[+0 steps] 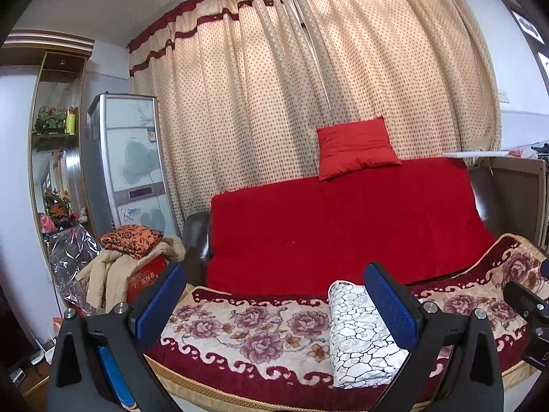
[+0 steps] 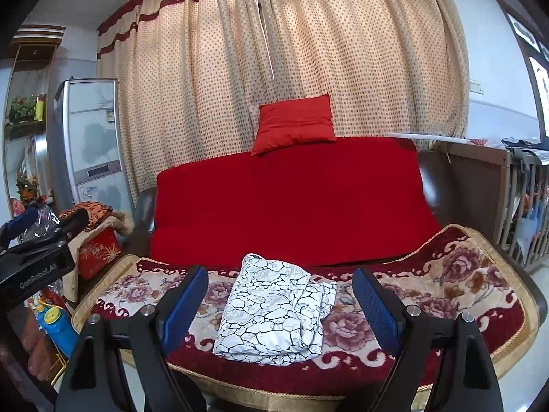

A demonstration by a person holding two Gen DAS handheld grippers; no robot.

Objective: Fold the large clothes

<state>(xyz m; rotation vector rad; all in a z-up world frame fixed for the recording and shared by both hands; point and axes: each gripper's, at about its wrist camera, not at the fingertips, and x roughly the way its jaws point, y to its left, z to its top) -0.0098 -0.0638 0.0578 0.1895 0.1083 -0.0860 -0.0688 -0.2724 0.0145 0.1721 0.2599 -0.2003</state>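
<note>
left gripper (image 1: 274,305): jaws wide apart, holding nothing | right gripper (image 2: 279,304): jaws wide apart, holding nothing | folded white crackle-print garment (image 2: 274,312): lies on the floral sofa cover (image 2: 463,274), mid-seat, reaching toward its front edge | both grippers hover clear of it, not touching | red cushion (image 2: 295,123): on top edge of sofa back

Folded garment (image 2: 271,309): white cloth with a black crackle-line print, faint rose pattern within the cells. Lies flat as a compact, roughly rectangular bundle, several layers thick, long side running front to back. Rests on the floral seat cover (image 2: 446,295), left of its middle in the right wrist view. Near edge close to the seat's front border; far end just short of the red backrest. Right side uneven, with loose folds bulging out; left edge straighter. Nothing touches it.
</note>
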